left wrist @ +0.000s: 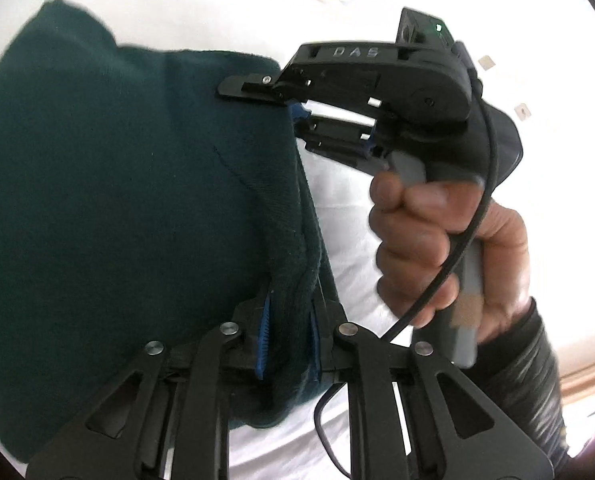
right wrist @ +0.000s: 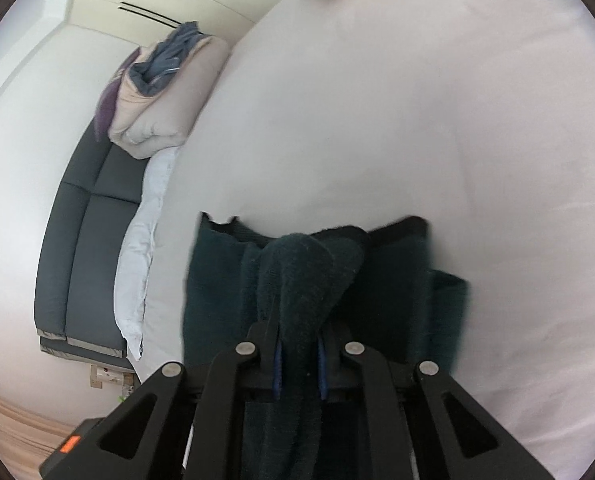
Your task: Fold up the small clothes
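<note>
Left tool (left wrist: 287,340) clamps the dark green garment (left wrist: 117,200) at lower centre; right tool (right wrist: 299,364) grips another fold above the white bed (right wrist: 417,120).

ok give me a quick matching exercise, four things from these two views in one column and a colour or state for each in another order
Things:
1. garment
2. bed sheet
3. sofa
4. left gripper

Colour or state:
A. white, spread under the cloth
B. dark grey, beside the bed
C. dark green, pinched at two places
D. jaws shut on a fold of fabric

Pairs: 1-C, 2-A, 3-B, 4-D
</note>
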Motion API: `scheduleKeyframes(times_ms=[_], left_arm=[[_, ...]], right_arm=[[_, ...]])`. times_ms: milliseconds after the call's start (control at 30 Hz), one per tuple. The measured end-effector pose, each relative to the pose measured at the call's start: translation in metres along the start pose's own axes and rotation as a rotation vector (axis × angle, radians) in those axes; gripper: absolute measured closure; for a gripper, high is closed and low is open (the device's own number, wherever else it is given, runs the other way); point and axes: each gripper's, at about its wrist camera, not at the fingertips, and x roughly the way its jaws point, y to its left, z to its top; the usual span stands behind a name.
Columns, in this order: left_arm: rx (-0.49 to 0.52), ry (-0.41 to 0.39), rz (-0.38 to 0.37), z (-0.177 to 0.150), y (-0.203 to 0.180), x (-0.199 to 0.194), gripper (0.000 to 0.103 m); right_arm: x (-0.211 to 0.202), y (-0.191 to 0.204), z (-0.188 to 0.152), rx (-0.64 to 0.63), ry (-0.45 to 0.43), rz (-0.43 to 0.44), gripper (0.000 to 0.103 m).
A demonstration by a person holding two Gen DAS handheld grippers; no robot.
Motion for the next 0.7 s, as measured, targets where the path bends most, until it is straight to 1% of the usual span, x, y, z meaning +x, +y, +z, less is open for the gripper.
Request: scheduleKeyframes(times_ms=[67,100,133,200,233,267,300,333,367,433,467,533,567,633,700], left_arm=[[-0.011,-0.008,-0.037,-0.001,-0.002,-0.004,0.074],[-0.009,-0.006,-0.056,-0.003,-0.002,-0.009,0.058],[0.005,0.002,-0.072,-0.007,0.0,-0.018,0.052],[0.012,0.005,-0.076,-0.014,0.005,-0.036,0.036],[0.014,0.005,-0.093,-0.019,0.01,-0.048,0.032],[0.028,0.003,-0.102,-0.026,0.017,-0.062,0.031],[0.041,0.003,-0.091,-0.033,0.025,-0.076,0.031],[0.044,-0.002,-0.082,-0.037,0.03,-0.085,0.031],[0.05,-0.015,-0.077,-0.043,0.038,-0.099,0.031],[0.049,-0.052,-0.042,-0.049,0.062,-0.129,0.031],[0.043,-0.07,-0.03,-0.045,0.075,-0.141,0.031],[0.041,-0.142,-0.018,-0.033,0.096,-0.171,0.031],[0.041,-0.165,-0.006,-0.02,0.103,-0.188,0.03],[0.043,-0.198,0.029,-0.006,0.117,-0.2,0.03],[0.048,-0.221,0.079,0.01,0.137,-0.206,0.03]], right_arm=[[0.002,-0.013,0.0,0.03,-0.004,0.007,0.089],[0.002,-0.019,-0.001,0.052,-0.012,0.026,0.089],[0.001,-0.022,-0.002,0.067,-0.018,0.043,0.089],[-0.003,-0.024,-0.007,0.086,-0.018,0.068,0.086],[-0.006,-0.026,-0.009,0.1,-0.014,0.089,0.082],[-0.008,-0.026,-0.011,0.109,-0.009,0.108,0.074],[-0.011,-0.027,-0.014,0.117,0.0,0.135,0.069],[-0.014,-0.027,-0.016,0.123,0.004,0.167,0.059],[-0.018,-0.027,-0.019,0.125,-0.002,0.19,0.055],[-0.022,-0.027,-0.023,0.128,-0.004,0.206,0.053],[-0.021,-0.027,-0.025,0.131,0.004,0.215,0.053],[-0.017,-0.024,-0.035,0.123,0.028,0.214,0.053],[-0.015,-0.021,-0.039,0.116,0.036,0.213,0.053],[-0.011,-0.014,-0.051,0.102,0.051,0.194,0.054],[-0.01,-0.005,-0.063,0.073,0.05,0.149,0.06]])
